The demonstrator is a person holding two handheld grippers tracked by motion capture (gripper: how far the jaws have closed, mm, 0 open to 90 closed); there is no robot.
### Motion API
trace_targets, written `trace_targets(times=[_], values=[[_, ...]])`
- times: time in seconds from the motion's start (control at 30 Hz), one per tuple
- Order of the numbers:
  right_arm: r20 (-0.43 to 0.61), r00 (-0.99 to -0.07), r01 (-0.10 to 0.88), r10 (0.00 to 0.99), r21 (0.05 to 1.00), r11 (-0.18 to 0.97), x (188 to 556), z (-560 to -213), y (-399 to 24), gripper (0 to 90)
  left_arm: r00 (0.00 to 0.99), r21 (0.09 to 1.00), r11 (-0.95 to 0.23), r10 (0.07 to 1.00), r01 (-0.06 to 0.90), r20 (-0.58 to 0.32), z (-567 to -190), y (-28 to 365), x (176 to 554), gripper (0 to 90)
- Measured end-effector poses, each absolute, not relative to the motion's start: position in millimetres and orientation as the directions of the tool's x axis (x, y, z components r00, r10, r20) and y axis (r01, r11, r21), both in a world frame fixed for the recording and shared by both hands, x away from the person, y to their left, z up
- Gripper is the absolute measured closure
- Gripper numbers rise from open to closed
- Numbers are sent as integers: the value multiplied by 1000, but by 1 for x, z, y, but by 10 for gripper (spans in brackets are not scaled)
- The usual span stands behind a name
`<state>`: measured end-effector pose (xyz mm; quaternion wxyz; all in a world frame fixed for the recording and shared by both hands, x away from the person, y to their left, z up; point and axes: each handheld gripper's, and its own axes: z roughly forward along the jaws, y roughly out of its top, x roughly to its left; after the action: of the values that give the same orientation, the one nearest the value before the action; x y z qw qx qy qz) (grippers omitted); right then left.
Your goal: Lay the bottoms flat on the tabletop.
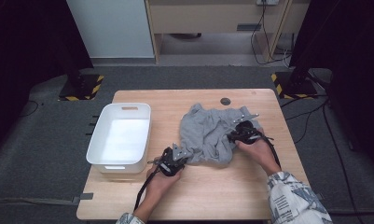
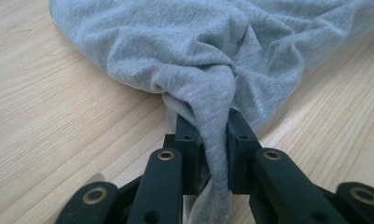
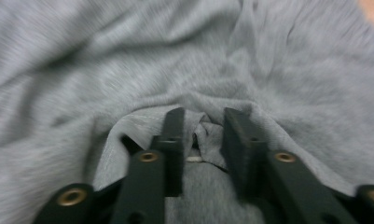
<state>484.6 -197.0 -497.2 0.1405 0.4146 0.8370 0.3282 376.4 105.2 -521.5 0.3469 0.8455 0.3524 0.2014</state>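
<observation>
A crumpled grey garment (image 1: 212, 135) lies on the right half of the wooden table (image 1: 198, 196). My left gripper (image 1: 186, 157) sits at the garment's near-left corner. In the left gripper view, my left gripper (image 2: 208, 122) is shut on a bunched fold of the grey cloth (image 2: 198, 46), which runs down between the pads. My right gripper (image 1: 231, 136) rests on the garment's right side, held by a hand in a patterned sleeve. In the right gripper view, my right gripper (image 3: 203, 116) has its jaws apart, with a loose wrinkle of the cloth (image 3: 128, 56) lying between them unpressed.
A white plastic bin (image 1: 96, 140) stands on the table's left side, close to my left gripper. A small dark round hole (image 1: 225, 101) is in the tabletop behind the garment. Bare wood lies along the near edge.
</observation>
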Motion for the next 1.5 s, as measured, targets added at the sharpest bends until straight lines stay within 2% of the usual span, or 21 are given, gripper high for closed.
trace_targets(times=[0.03,0.1,0.23,0.47,0.6,0.67,0.8,0.97,1.07,1.23,1.43,1.5], values=[[37,-617,602,786,666,441,485,-497,-197,652,670,729,-511,736,456,96,-521,105,376,778],[21,-614,570,789,704,424,477,-482,-203,594,670,727,-512,736,457,97,-522,105,376,777],[-2,-621,550,784,711,438,467,-472,-212,600,670,727,-514,735,455,100,-522,105,376,777],[-55,-691,513,721,666,542,453,-473,-208,754,670,723,-518,735,458,102,-523,104,376,776],[-64,-711,516,700,629,581,455,-481,-194,808,671,723,-518,734,457,102,-523,104,376,776],[-62,-710,517,701,629,580,458,-485,-185,797,671,723,-518,734,457,102,-523,104,376,776],[-40,-708,498,706,680,538,461,-486,-165,689,673,722,-519,733,457,101,-523,104,376,776],[-48,-720,503,692,650,569,462,-498,-146,609,677,720,-525,729,454,104,-522,104,375,774],[-34,-715,503,699,669,547,462,-494,-148,570,677,719,-525,729,456,103,-522,105,376,773],[-18,-700,495,714,709,502,459,-478,-164,575,675,716,-526,731,459,105,-523,105,376,774],[-49,-699,477,713,711,516,454,-475,-177,697,670,719,-521,735,461,104,-523,106,377,775],[-58,-708,476,704,698,536,454,-479,-174,692,671,719,-521,734,460,103,-523,106,377,775]])
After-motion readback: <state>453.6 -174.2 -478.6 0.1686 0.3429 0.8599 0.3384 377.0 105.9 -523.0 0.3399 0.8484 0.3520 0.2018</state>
